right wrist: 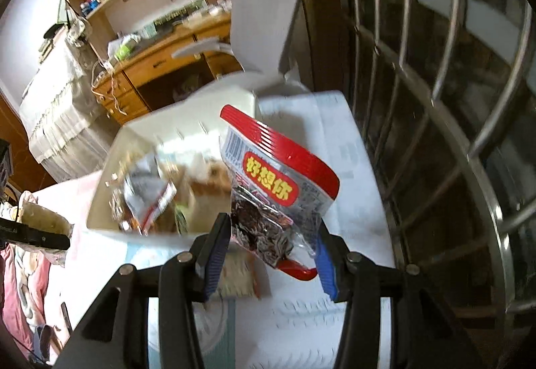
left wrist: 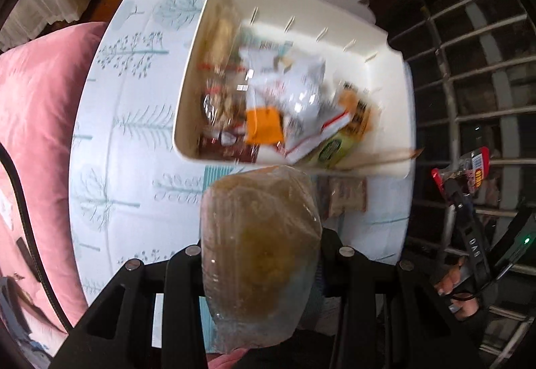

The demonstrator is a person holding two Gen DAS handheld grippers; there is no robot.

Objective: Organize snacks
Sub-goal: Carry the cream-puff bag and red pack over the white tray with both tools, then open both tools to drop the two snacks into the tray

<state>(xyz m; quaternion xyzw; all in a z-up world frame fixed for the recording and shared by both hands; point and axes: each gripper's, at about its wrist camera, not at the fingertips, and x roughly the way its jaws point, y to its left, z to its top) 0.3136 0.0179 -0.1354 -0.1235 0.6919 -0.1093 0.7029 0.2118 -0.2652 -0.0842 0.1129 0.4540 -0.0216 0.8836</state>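
The left hand-held gripper (left wrist: 261, 255) is clamped on a clear-wrapped brown bun (left wrist: 259, 255), which stands up between its black fingers (left wrist: 182, 272) and fills the low middle of the left wrist view. The bun hangs just short of the near rim of the white bin (left wrist: 378, 67), above the worktop (left wrist: 134, 121) with its pale tree-print cloth.

The bin sits on the worktop and holds a loose heap of snacks: an orange packet (left wrist: 263, 128) near its near wall, a white pouch (left wrist: 294, 91) in the middle, a green-yellow packet (left wrist: 335, 148) at its near right corner, and brownish wrapped items along its left wall. Motion blur hides their labels. A flat beige packet (left wrist: 345, 198) lies on the cloth just outside the bin's near wall, right of the bun.

The right hand-held gripper (right wrist: 268, 255) is gripping a red-topped clear bag (right wrist: 278, 181) of dark dried pieces by its lower end, between blue-ribbed pads (right wrist: 214, 255). The bag stands upright, tilted slightly, near the bin's (right wrist: 187, 124) right near corner; whether it is above the rim or beside it cannot be told. In the left wrist view this same bag (left wrist: 475, 168) shows well right of the bin, past the worktop edge, in front of window bars (left wrist: 469, 67).

A pink cushion (left wrist: 37, 121) lies left of the worktop.
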